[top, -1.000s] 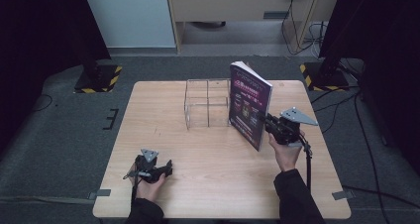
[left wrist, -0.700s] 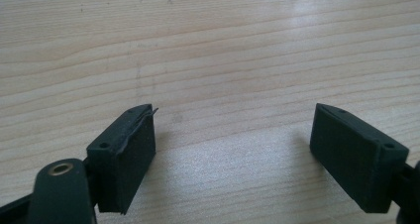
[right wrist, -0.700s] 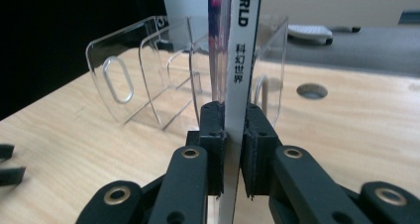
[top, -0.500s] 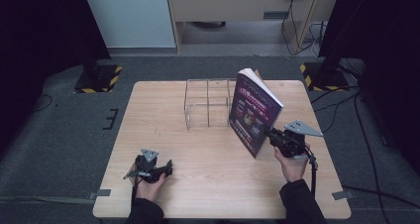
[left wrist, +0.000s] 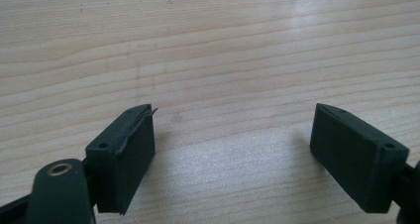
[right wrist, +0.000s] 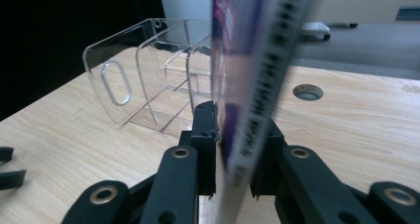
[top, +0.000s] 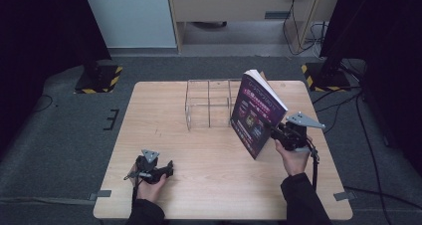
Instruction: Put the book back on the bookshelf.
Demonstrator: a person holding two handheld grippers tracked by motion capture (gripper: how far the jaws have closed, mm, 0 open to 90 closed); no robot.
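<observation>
A purple-covered book [top: 256, 115] leans steeply over the table's right half, its top edge toward the clear rack and its lower corner near the wood. My right gripper [top: 273, 130] has it by the lower spine edge. In the right gripper view the blurred book [right wrist: 247, 75] stands between the two jaws of the right gripper [right wrist: 237, 140]. Those jaws have just been opening a little, and the pads still touch the book. My left gripper [top: 169, 169] rests on the table at the front left. Its jaws [left wrist: 233, 154] stand wide apart over bare wood.
A clear acrylic divided rack [top: 209, 105] stands at the table's back middle, just left of the book; it also appears as the rack [right wrist: 143, 75] ahead of the right gripper. A round cable hole [right wrist: 307, 91] is in the wooden table [top: 199, 200]. Black stands flank the table.
The book has tipped from nearly upright to a steep lean, top toward the rack. My right gripper has shifted slightly right and toward the person. The left gripper has stayed put.
</observation>
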